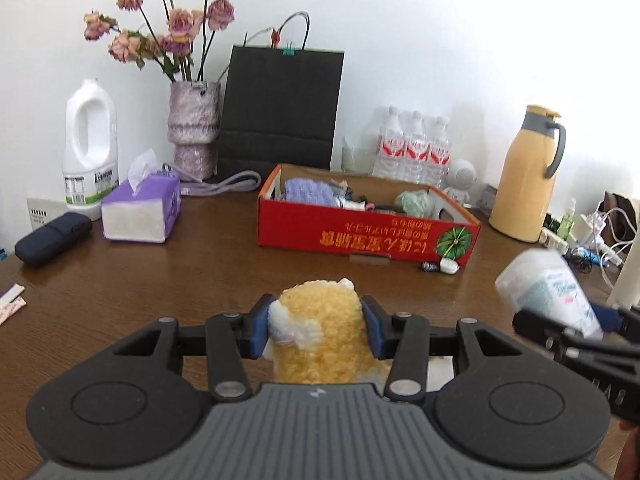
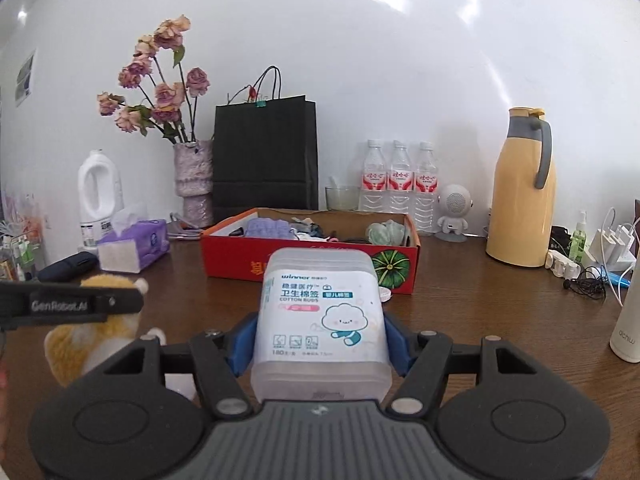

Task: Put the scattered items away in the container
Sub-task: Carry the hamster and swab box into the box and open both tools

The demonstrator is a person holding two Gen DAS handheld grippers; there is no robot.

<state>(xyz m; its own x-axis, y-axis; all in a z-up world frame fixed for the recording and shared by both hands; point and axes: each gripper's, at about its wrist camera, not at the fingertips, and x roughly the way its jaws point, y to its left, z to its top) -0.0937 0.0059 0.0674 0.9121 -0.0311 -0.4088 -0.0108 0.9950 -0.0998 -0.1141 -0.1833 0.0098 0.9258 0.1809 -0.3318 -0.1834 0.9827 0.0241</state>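
My left gripper (image 1: 318, 326) is shut on a fluffy yellow and white plush toy (image 1: 320, 332), held above the brown table. It also shows at the left of the right wrist view (image 2: 92, 332). My right gripper (image 2: 320, 340) is shut on a clear cotton bud box (image 2: 320, 312) with a white label. It also shows at the right of the left wrist view (image 1: 548, 292). The red cardboard box (image 1: 360, 236) stands ahead on the table and holds a purple knit item (image 1: 308, 192), a pale green item (image 1: 416, 202) and small bits. It also shows in the right wrist view (image 2: 240, 256).
A purple tissue box (image 1: 140, 212), white jug (image 1: 90, 148), dark case (image 1: 52, 238) and flower vase (image 1: 194, 128) stand at left. A black bag (image 1: 280, 108), water bottles (image 1: 412, 148), yellow thermos (image 1: 528, 176) and cables (image 1: 600, 232) line the back and right. Small earbud items (image 1: 440, 266) lie by the box front.
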